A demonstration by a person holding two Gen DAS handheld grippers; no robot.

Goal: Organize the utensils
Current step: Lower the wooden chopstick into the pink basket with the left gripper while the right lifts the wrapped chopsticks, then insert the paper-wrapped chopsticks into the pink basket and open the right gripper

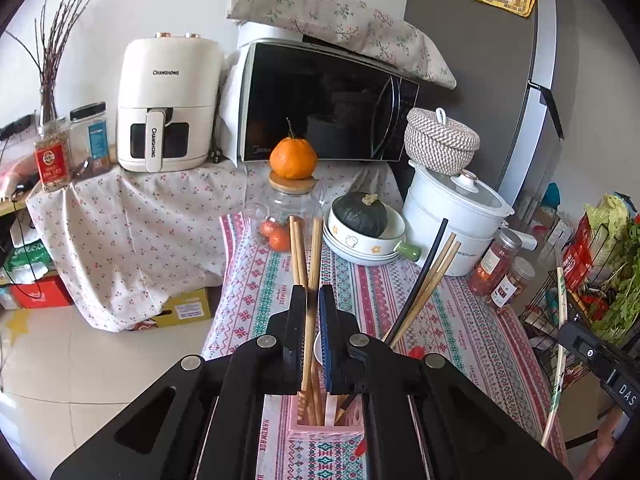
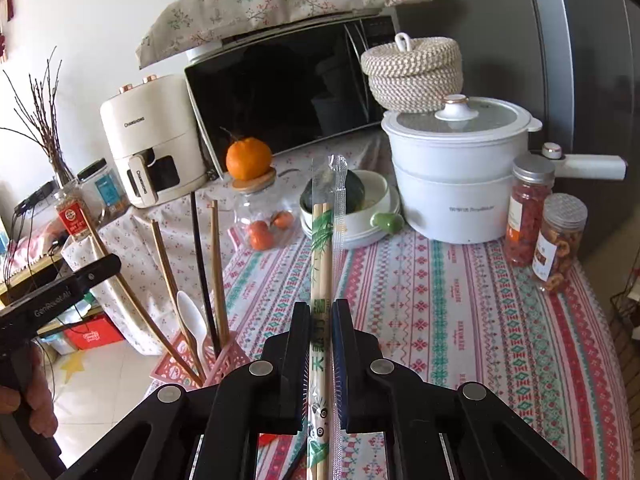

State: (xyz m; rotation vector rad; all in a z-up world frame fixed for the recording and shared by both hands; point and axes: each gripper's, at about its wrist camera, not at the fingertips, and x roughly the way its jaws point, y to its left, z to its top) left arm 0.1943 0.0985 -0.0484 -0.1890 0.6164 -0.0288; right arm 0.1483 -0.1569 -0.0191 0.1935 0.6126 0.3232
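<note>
Between the right tongs [image 2: 321, 322], wrapped chopsticks [image 2: 321, 264] sit pinched; left tongs [image 1: 309, 308] clamp a wooden chopstick [image 1: 312, 280].

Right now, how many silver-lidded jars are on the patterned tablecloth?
2. The taller jar stands right beside the white pot; the shorter jar sits just in front of it, nearer the table edge. Others may be hidden.

I read CHANGHONG on the air fryer [image 1: 168, 104] body and handle | HANDMADE repeated along the tablecloth [image 1: 460, 320] stripes | GenRobot.AI on the left gripper [image 2: 52, 304]
</note>
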